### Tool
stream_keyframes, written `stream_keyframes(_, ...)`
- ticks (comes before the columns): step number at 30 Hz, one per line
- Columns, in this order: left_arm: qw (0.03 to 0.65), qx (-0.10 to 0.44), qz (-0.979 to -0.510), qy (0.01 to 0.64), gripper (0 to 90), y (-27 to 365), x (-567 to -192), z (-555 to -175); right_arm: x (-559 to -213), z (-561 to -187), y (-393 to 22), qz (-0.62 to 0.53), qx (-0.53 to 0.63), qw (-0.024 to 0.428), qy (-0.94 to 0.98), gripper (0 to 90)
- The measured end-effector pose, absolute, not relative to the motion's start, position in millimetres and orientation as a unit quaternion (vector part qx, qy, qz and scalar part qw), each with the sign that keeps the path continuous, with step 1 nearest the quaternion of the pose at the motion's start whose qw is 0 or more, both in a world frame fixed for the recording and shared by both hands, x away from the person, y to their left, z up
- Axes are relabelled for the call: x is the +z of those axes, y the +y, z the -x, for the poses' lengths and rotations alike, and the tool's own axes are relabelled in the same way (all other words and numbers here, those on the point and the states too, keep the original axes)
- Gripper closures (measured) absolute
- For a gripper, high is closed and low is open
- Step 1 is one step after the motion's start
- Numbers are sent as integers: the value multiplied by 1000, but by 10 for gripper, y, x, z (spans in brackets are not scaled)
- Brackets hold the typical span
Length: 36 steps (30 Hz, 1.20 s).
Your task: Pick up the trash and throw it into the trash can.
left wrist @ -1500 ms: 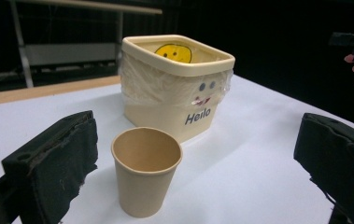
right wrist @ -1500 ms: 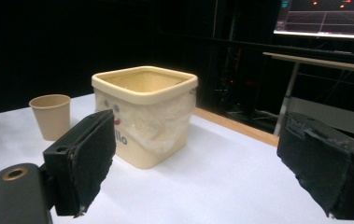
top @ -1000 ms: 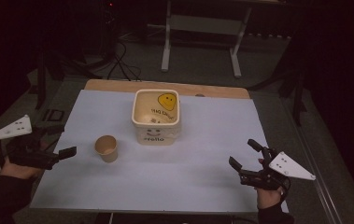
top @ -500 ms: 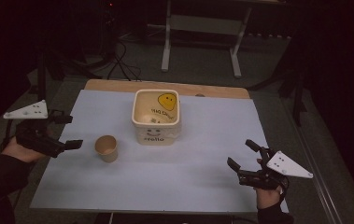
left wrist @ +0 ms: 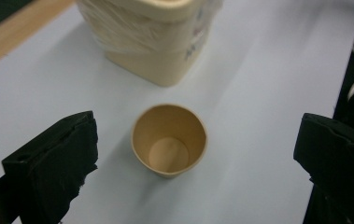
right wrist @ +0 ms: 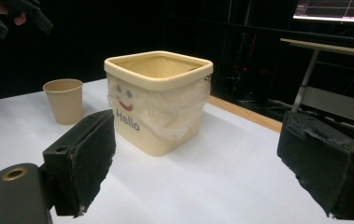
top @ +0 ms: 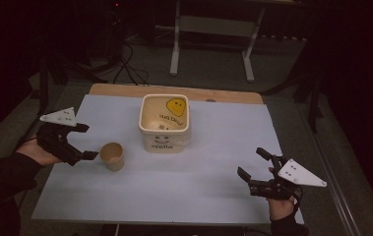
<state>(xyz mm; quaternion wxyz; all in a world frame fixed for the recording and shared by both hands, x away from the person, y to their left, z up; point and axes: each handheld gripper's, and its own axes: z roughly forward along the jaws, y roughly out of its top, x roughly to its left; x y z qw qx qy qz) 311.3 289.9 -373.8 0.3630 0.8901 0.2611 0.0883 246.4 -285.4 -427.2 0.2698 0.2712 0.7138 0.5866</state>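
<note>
My left gripper (top: 86, 142), jaws spread wide, faces the upright paper cup (top: 112, 156) standing on the tabletop (top: 213, 167) beside the cream bin (top: 164, 123); I should straddle it and close gently, lest its wall crumple, while my right gripper (top: 254, 166) waits open.

High view: fixed above person's side, faces forward and down, takes in whole bench (top: 213, 196) from afar. Left gripper view: close, steep downward look between own jaws onto paper cup (left wrist: 169, 140), bin (left wrist: 151, 32) base beyond. Right gripper view: low, near-level across bench toward bin, cup farther off. All three share cup and bin.
</note>
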Motion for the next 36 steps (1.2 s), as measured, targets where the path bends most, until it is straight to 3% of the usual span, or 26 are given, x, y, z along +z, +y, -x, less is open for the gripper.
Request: stream_keyframes(36, 226, 33, -942, 246, 0, 2438, -4348, -3589, -4314, -2497, -2821, -272, 571, 257, 731, 114)
